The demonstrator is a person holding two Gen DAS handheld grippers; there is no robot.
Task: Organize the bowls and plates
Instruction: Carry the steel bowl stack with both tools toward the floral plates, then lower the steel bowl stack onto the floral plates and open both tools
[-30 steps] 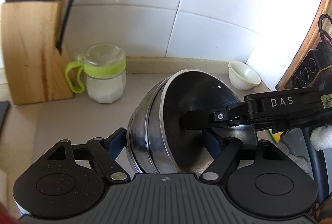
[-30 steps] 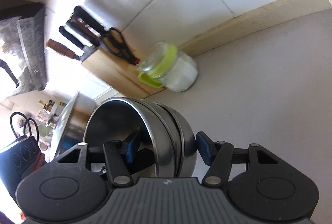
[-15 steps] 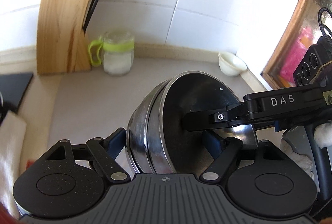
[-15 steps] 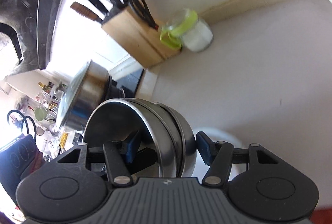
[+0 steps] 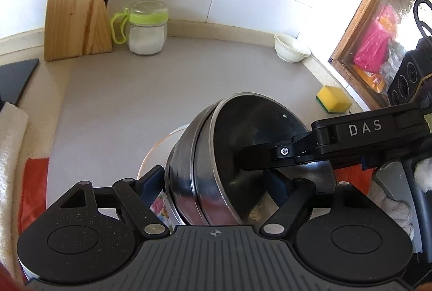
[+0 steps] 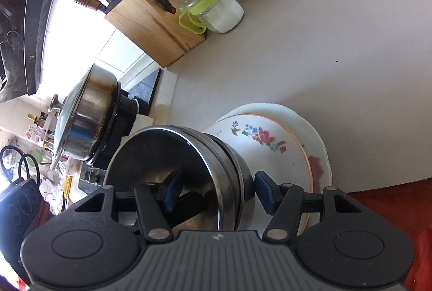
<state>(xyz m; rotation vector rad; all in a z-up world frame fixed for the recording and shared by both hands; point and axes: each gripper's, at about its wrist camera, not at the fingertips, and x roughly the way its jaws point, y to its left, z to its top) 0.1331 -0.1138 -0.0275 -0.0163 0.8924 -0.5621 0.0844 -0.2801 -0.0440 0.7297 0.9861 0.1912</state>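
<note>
A nested stack of steel bowls (image 5: 205, 177) is held between both grippers, tilted on its side. My left gripper (image 5: 216, 183) is shut on the stack's rim, one finger outside, one inside. My right gripper (image 6: 216, 188) grips the same steel bowls (image 6: 224, 169) from the opposite side; its finger (image 5: 270, 156) reaches into the top bowl in the left wrist view. Below lies a flowered white plate (image 6: 270, 145) stacked on another plate; it also shows in the left wrist view (image 5: 156, 156). A small white bowl (image 5: 291, 51) sits by the back wall.
A wooden knife block (image 5: 78, 7) and a green-lidded jar (image 5: 147, 26) stand at the back left. A yellow sponge (image 5: 333, 99) lies at the right. A lidded steel pot (image 6: 86, 113) sits on the stove. A red cloth (image 6: 391, 210) lies at the counter's near edge.
Both grippers have pulled back from the wall with the bowl stack; the flowered plates have come into view beneath it. The grip is unchanged.
</note>
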